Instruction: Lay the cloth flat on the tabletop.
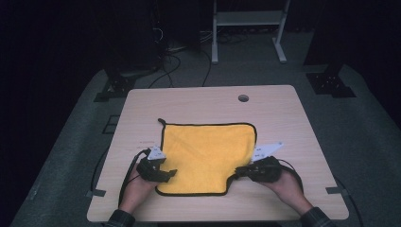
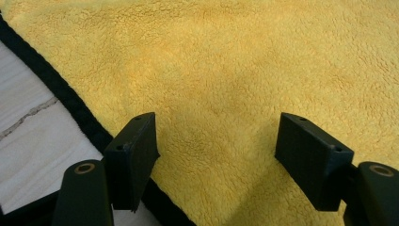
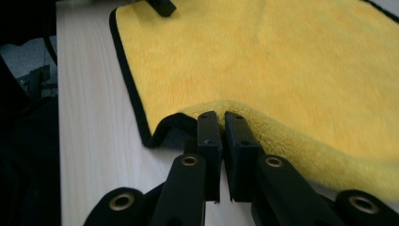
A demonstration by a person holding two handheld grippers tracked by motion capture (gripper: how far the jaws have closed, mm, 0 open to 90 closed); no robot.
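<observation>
Across the middle of the high view lies a pale wooden table (image 1: 283, 118) with rounded corners, a faint grain and a small round hole near its upper edge. Spread on its centre is a yellow cloth (image 1: 208, 151), roughly square, fluffy like microfibre and hemmed all round in a narrow black binding, with a small black loop at its upper left corner. Most of it lies flat; its lower right corner is drawn up and inward into a soft fold. At the lower right of that view the right gripper (image 1: 239, 171), black and hard-edged with a grey three-cornered plate on top, has its jaws clenched on that lifted corner; in the right gripper view the two flat black pads (image 3: 209, 129) stand pressed together with the plush yellow fold bulging just past them. At the lower left the left gripper (image 1: 171, 174) hovers over the cloth's lower left corner, its jaws released and standing wide apart above the nap, gripping nothing.
</observation>
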